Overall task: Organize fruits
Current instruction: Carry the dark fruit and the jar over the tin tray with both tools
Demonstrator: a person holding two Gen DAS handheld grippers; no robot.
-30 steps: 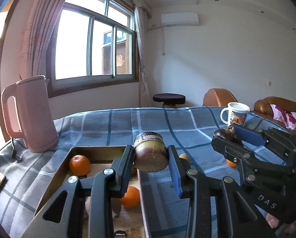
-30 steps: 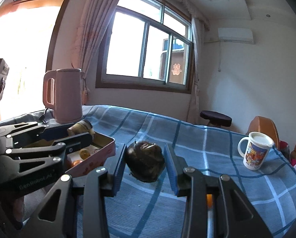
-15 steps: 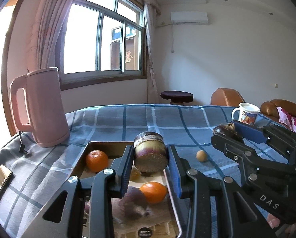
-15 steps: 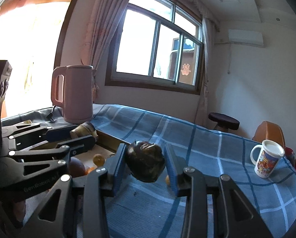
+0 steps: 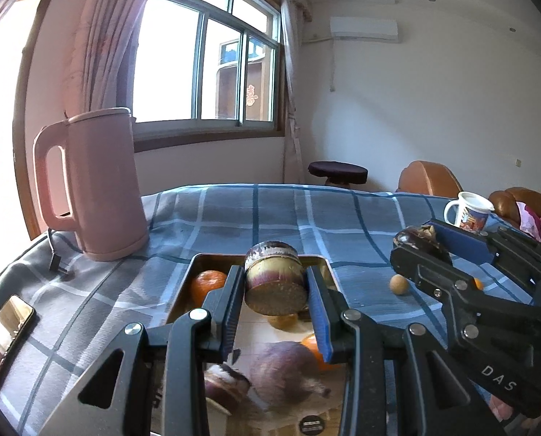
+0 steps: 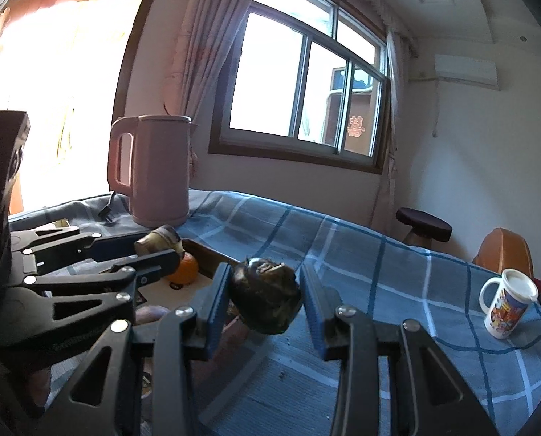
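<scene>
My left gripper (image 5: 275,283) is shut on a short purple cane piece (image 5: 274,272), cut face toward the camera, held above a metal tray (image 5: 183,290). In the tray lie two oranges (image 5: 208,283), a round purple fruit (image 5: 281,367) and another purple piece (image 5: 223,385). My right gripper (image 6: 265,290) is shut on a dark wrinkled round fruit (image 6: 263,294), over the blue checked cloth just right of the tray. The left wrist view shows it at the right (image 5: 419,243). A small yellow fruit (image 5: 398,285) lies on the cloth between the tray and the right gripper.
A pink kettle (image 5: 92,189) stands at the back left with its cord beside it. A phone (image 5: 5,330) lies near the left edge. A printed mug (image 6: 506,309) stands at the far right. A stool (image 5: 337,172) and brown seats stand beyond the table.
Both grippers have moved sideways toward the kettle. The tray, first off to the left, now lies under the left gripper. Both grips hold as before.
</scene>
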